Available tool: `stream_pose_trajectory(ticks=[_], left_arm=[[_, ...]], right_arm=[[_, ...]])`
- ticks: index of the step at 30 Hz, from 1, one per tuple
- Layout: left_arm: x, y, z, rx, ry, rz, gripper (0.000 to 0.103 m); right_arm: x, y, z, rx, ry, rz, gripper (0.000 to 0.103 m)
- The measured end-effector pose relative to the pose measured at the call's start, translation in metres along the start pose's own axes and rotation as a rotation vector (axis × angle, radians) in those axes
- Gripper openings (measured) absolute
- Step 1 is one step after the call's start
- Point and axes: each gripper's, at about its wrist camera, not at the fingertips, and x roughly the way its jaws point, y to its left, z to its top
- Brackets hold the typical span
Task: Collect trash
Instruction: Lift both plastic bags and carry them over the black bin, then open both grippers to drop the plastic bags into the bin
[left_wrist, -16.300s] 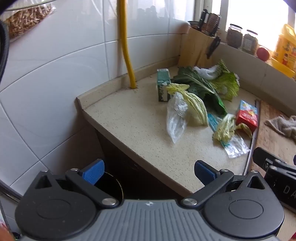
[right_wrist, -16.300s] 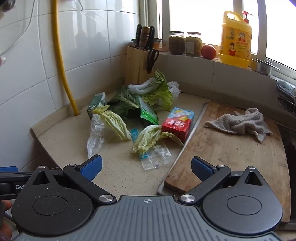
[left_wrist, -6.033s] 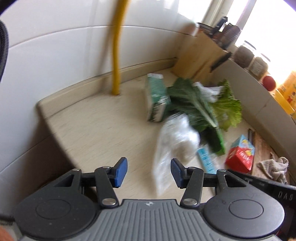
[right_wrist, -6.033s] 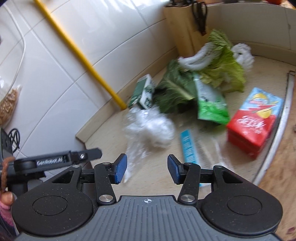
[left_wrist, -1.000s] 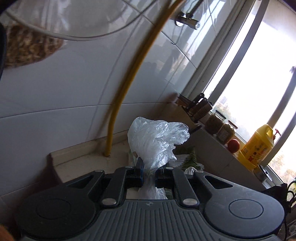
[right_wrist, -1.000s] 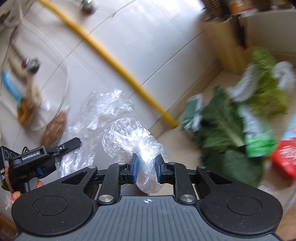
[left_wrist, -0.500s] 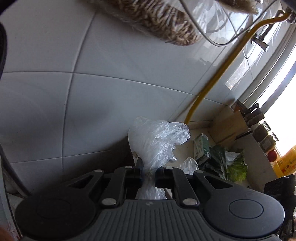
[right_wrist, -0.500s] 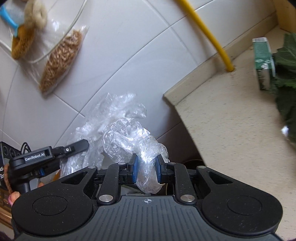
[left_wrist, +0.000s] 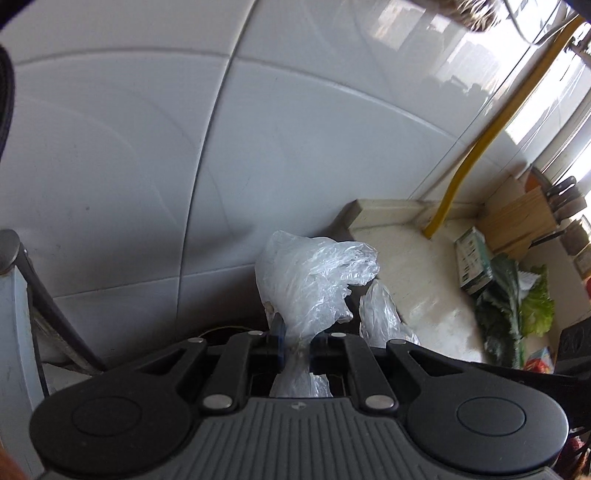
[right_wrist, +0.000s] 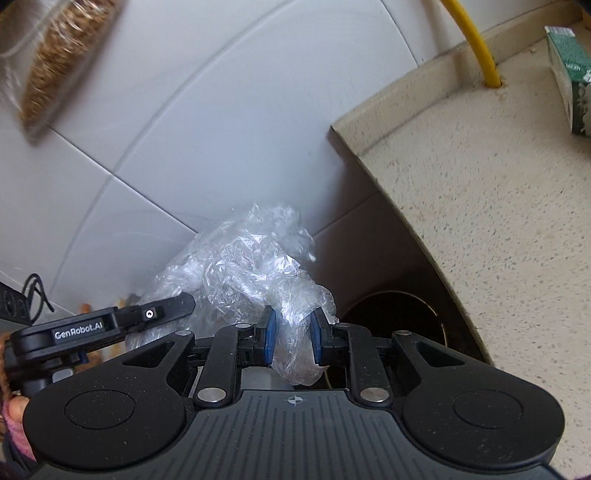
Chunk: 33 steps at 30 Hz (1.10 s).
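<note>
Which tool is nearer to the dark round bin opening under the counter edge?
Right. The right tool hangs just beside the bin opening, holding a clear plastic bag. The left tool holds another bag further to its left.

Left gripper (left_wrist: 295, 345): I have it clamped on a crumpled clear plastic bag (left_wrist: 314, 280).
Countertop (left_wrist: 424, 280): ahead, right.

Off the surface's (right_wrist: 480, 192) outer edge, low beside it: round bin (right_wrist: 391, 314) against the tiled wall (right_wrist: 184, 129). Above the bin: two crumpled plastic bags (right_wrist: 258, 273), side by side. On the surface, toward its back: carton (right_wrist: 569, 74), then leafy greens (left_wrist: 517, 302) behind.
</note>
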Motion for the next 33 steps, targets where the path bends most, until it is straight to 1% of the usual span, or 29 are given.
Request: stream_pose_trajectory(ticks=[5,12,15,16,17,19,21,23,26,30,33], left_arm=[[0.021,0.002,0.0,0.009,0.042,0.031,0.008],[0.053,0.012,-0.002,0.026,0.129,0.081,0.008],[0.07,0.014,-0.002,0.03,0.171,0.097,0.009],[0.076,0.015,-0.002,0.028,0.188,0.101,0.01],[0.082,0.017,-0.003,0.028,0.209,0.105,0.013],[0.091,0.018,-0.006,0.037,0.249,0.103,0.016],[0.099,0.017,-0.009,0.056,0.285,0.108,0.025],[0.108,0.015,-0.013,0.078,0.318,0.12,0.029],[0.117,0.018,-0.018,0.094,0.365,0.127,0.034],[0.136,0.022,-0.021,0.102,0.405,0.167,0.035],[0.136,0.025,-0.021,0.093,0.395,0.17,0.035]], right_arm=[[0.02,-0.002,0.001,0.011,0.032,-0.033,0.025],[0.05,-0.002,-0.001,0.014,0.09,-0.081,0.025],[0.066,-0.006,-0.004,0.024,0.113,-0.116,0.027],[0.07,-0.008,-0.004,0.03,0.12,-0.124,0.029],[0.074,-0.009,-0.005,0.035,0.126,-0.134,0.031],[0.082,-0.011,-0.007,0.044,0.144,-0.152,0.035],[0.088,-0.013,-0.01,0.048,0.156,-0.164,0.038],[0.095,-0.015,-0.012,0.056,0.174,-0.174,0.043],[0.107,-0.02,-0.017,0.07,0.196,-0.183,0.047],[0.119,-0.025,-0.022,0.091,0.221,-0.208,0.047],[0.117,-0.023,-0.023,0.096,0.215,-0.202,0.047]])
